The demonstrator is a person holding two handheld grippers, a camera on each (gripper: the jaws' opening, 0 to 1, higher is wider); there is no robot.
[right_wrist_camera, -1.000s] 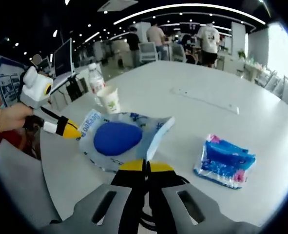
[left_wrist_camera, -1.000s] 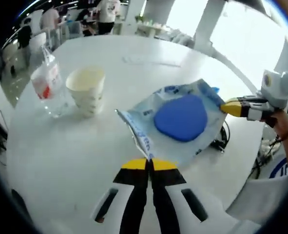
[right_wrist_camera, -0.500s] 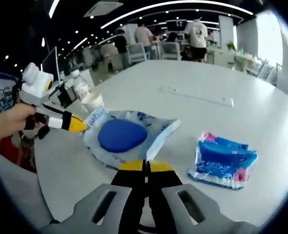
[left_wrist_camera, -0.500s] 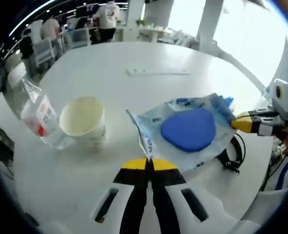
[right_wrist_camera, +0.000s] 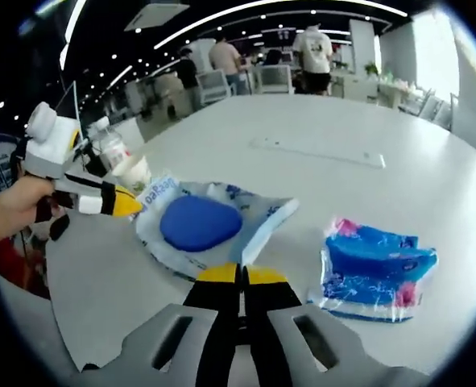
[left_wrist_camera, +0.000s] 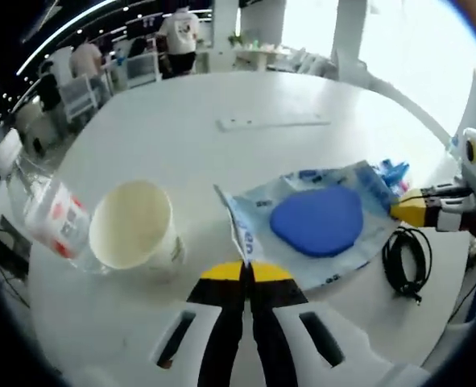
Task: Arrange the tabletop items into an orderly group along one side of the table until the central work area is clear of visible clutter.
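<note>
Both hand-held grippers' closed tips at opposite edges of blue-pad packet.

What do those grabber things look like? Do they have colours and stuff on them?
Each one is white with black jaws and bright yellow tips. The left gripper and the right gripper both have black slots in the white body. From the side, each has a yellow tip, black and white bands and a white box on top. The hand holding the left one wears a thin bracelet at the wrist.
</note>
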